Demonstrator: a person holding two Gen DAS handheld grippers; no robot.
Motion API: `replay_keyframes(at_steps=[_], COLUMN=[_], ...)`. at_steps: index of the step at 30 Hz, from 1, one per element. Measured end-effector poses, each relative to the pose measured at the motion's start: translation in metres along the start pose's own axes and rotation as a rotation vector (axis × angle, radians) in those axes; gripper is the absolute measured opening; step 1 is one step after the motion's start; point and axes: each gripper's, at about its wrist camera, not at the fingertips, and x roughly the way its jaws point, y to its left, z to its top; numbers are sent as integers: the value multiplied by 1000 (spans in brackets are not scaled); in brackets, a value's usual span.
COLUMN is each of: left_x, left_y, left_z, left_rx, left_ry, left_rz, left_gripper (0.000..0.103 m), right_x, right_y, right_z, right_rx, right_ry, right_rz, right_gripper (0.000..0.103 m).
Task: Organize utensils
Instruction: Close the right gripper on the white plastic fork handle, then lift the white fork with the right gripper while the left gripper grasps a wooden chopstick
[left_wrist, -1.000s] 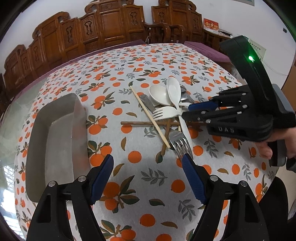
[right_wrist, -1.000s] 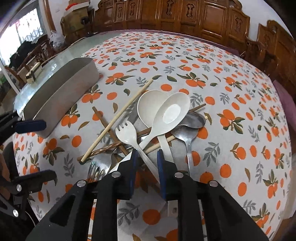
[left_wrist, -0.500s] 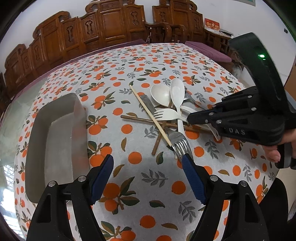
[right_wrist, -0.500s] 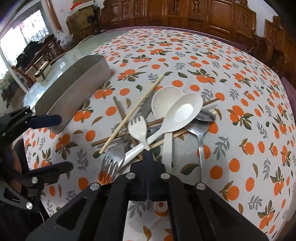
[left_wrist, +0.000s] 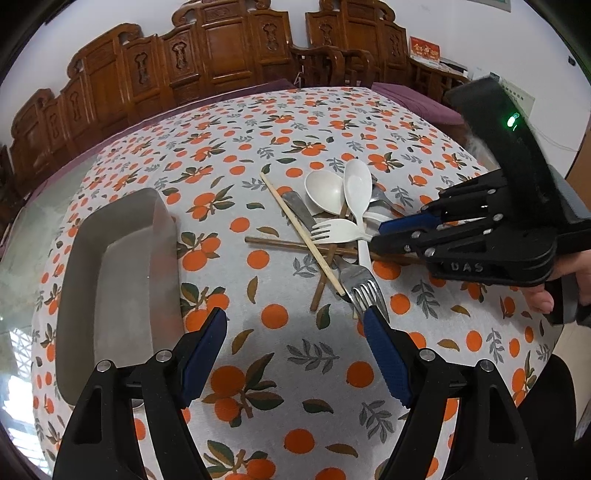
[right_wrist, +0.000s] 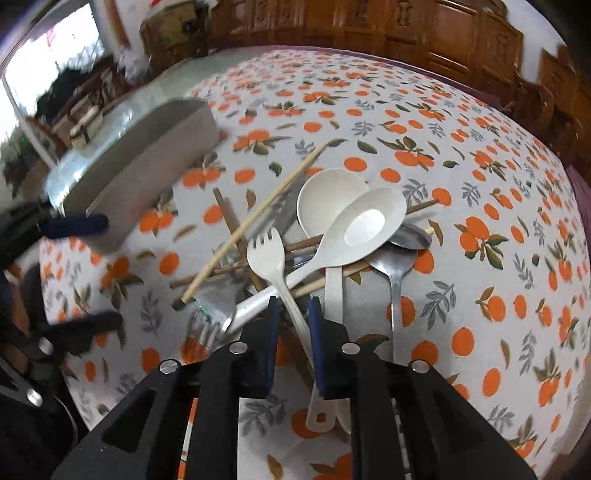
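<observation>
A pile of utensils lies mid-table: a white plastic fork (right_wrist: 271, 258), two white spoons (right_wrist: 364, 225), metal spoons (right_wrist: 397, 266), a metal fork (left_wrist: 364, 290), a pale chopstick (left_wrist: 301, 232) and brown chopsticks. My right gripper (right_wrist: 291, 312) has its jaws narrowly apart, straddling the white fork's handle without pinching it; in the left wrist view (left_wrist: 384, 236) it reaches in from the right. My left gripper (left_wrist: 295, 332) is open and empty, in front of the pile, its right fingertip near the metal fork's tines. A grey metal tray (left_wrist: 118, 258) stands at the left, empty.
The table wears a white cloth with orange prints (left_wrist: 258, 369). Carved wooden chairs (left_wrist: 221, 55) line the far side. A glass table edge (left_wrist: 22, 236) shows at the left. A person's hand (left_wrist: 554, 291) holds the right gripper.
The right gripper's jaws, shut on the white fork's handle half a second ago, have parted slightly. The right gripper has shifted; its view is blurred. The left gripper has barely moved.
</observation>
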Motion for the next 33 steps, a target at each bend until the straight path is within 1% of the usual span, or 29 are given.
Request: replay_keyframes(at_steps=[6, 10, 13, 16, 19, 22, 24, 29, 31, 33], left_x=[-4, -5, -5, -4, -1, 0, 1, 6, 9, 11], left_y=[3, 5, 4, 3, 3, 5, 7, 8, 8, 7], left_z=[2, 6, 8, 7, 7, 6, 8, 12, 14, 16], left_rx=[4, -1, -2, -1, -1, -5, -12, -20, -24, -30], left_ry=[-6, -11, -11, -7, 0, 3, 4, 7, 10, 13], left_rz=[0, -7, -9, -11, -7, -3, -6, -3, -5, -7], left_gripper=[74, 74, 74, 74, 74, 74, 74, 72, 72, 71], right_x=[1, 7, 11, 13, 12, 2, -10, -31, -39, -49], right_y=[-5, 2, 6, 11, 12, 6, 2, -10, -14, -17], right_z=[3, 8, 11, 12, 13, 12, 11, 9, 8, 7], right_rx=[-53, -95, -107, -139, -138, -83, -39, 54, 92, 115], right_ry=[63, 80, 85, 89, 84, 38, -9, -95, -124, -158], right_rz=[-32, -73, -76, -98, -100, -78, -48, -26, 6, 15], right_gripper=[15, 15, 15, 16, 14, 8, 8, 8, 9, 9])
